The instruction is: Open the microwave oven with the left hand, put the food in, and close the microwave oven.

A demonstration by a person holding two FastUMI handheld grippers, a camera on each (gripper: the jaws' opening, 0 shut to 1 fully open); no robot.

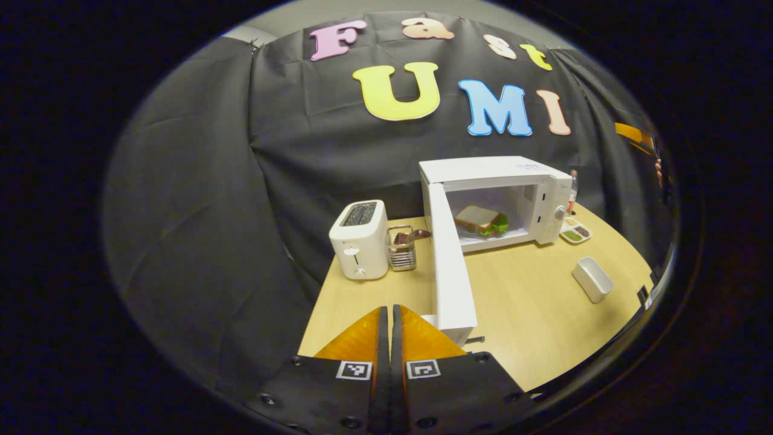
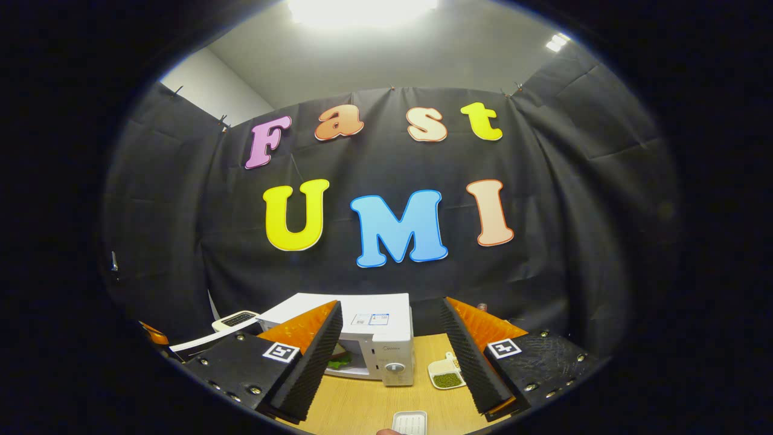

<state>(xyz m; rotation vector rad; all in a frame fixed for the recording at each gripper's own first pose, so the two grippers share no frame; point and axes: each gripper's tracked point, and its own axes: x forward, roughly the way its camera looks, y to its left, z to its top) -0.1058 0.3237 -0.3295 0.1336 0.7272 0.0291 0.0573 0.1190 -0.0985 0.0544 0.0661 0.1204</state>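
Left gripper (image 1: 390,314) clenched empty, just before white microwave oven's swung-open door (image 1: 452,272); right gripper (image 2: 389,356) released. Soft sandwich (image 1: 481,220) sits inside. Door looks stiff, light: push its outer edge.

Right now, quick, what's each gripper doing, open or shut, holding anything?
Left gripper: shut, jaws together, nothing between them.
Right gripper: open, jaws wide apart, holding nothing.

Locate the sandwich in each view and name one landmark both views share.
Left gripper view: the sandwich lies inside the open microwave, right of centre, behind the swung-out door.
Right gripper view: a sliver of it peeks from the microwave cavity, low centre-left, just past the tool's left finger.
Shared landmark: the microwave's round knob.
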